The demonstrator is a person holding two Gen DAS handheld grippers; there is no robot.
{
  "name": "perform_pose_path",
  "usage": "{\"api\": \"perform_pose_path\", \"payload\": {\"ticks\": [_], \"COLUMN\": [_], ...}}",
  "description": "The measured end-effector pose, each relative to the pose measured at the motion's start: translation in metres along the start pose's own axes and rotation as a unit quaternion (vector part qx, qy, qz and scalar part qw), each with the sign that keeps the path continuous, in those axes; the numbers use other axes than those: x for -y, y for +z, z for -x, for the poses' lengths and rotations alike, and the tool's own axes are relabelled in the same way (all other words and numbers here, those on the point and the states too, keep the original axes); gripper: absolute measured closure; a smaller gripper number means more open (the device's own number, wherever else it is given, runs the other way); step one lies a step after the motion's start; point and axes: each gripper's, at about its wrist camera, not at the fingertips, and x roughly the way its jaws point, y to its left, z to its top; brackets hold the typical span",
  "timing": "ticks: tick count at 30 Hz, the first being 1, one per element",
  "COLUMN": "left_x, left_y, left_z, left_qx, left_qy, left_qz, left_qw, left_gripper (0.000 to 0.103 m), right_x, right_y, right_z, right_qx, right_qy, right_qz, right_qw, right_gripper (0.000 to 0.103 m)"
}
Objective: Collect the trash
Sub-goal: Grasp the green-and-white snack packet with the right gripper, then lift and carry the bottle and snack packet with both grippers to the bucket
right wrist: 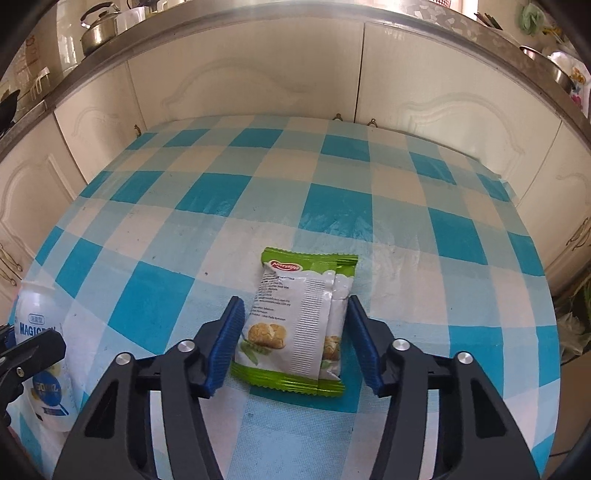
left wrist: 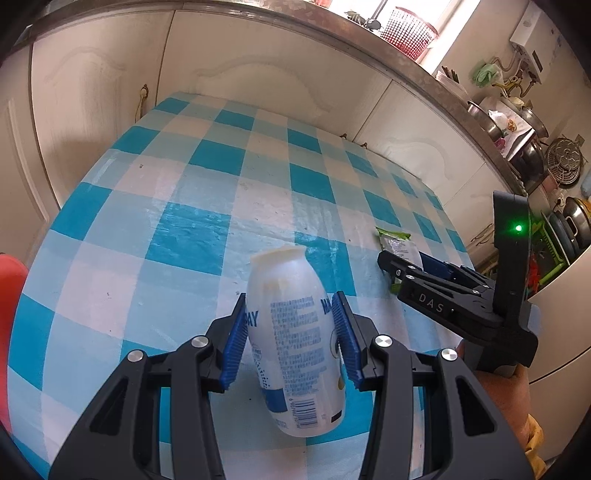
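My left gripper (left wrist: 290, 297) is shut on a white plastic drink bottle (left wrist: 295, 332) with blue print, its blue pads pressed on both sides and its open neck pointing away from me. The same bottle (right wrist: 40, 321) shows at the left edge of the right wrist view. A green and white snack packet (right wrist: 295, 325) lies flat on the blue and white checked tablecloth (right wrist: 332, 206). My right gripper (right wrist: 295, 300) stands astride the packet with its jaws a little wider than it, the pads not clearly pressing. In the left wrist view the right gripper (left wrist: 391, 262) partly covers the packet (left wrist: 397, 240).
Cream cabinet doors (right wrist: 258, 74) close off the far side of the table. The counter above carries pots (right wrist: 98, 31) and a red basket (left wrist: 408, 31). Metal cookware (left wrist: 569, 218) is stacked at the right, and something red (left wrist: 11, 295) sits at the left edge.
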Motion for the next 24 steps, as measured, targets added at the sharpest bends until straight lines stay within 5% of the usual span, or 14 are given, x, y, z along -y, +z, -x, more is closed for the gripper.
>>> {"api": "perform_pose_path", "payload": {"ticks": [8, 24], "left_x": [-0.009, -0.024], "left_y": [-0.005, -0.016], "left_z": [0.009, 0.035], "left_qx": [0.005, 0.025], "left_qy": [-0.018, -0.011], "left_qz": [0.008, 0.005], "left_qw": [0.9998, 0.9996], "left_gripper": [0.057, 0.057], "right_x": [0.005, -0.014], "right_y": [-0.008, -0.028], "right_z": [0.009, 0.043], "right_qx": [0.012, 0.032], "right_qy": [0.015, 0.028], "right_qz": [-0.012, -0.006], "right_qw": [1.0, 0.999], "right_gripper": [0.065, 0.066]}}
